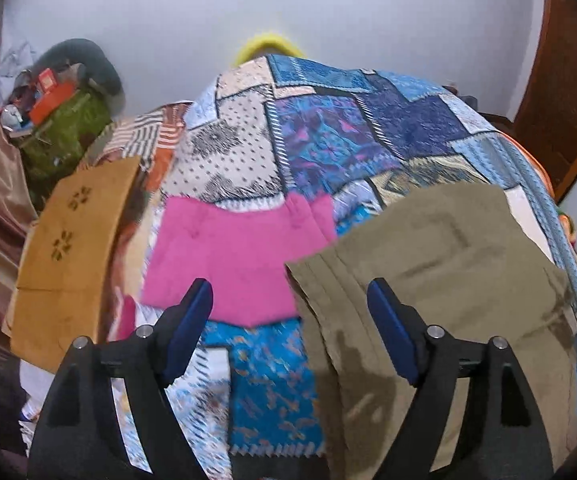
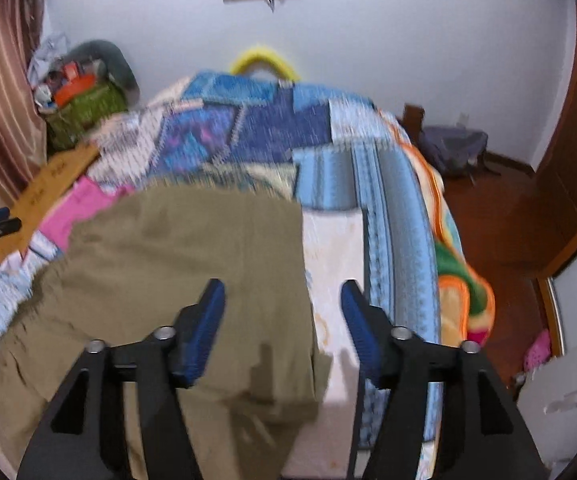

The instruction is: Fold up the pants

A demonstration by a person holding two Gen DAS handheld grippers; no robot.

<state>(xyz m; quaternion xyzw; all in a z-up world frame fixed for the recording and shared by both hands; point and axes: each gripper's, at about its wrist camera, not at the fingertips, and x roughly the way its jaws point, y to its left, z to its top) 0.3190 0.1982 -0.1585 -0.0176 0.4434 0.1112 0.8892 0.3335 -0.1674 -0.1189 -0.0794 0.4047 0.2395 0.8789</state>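
Khaki pants [image 1: 440, 264] lie flat on the patchwork bedspread [image 1: 328, 128], beside a folded pink garment [image 1: 240, 256] to their left and a tan garment [image 1: 68, 248] further left. Left gripper [image 1: 290, 300] is released, jaws wide apart with nothing between them, hovering over the pants' left edge. Right gripper [image 2: 282, 300] is also released, jaws spread and empty, above the pants' right edge [image 2: 308, 280], where cloth meets bedspread.

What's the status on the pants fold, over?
Left gripper open, empty. Right gripper open, empty. Khaki pants lying folded on quilt. Pink garment beside them, apart.
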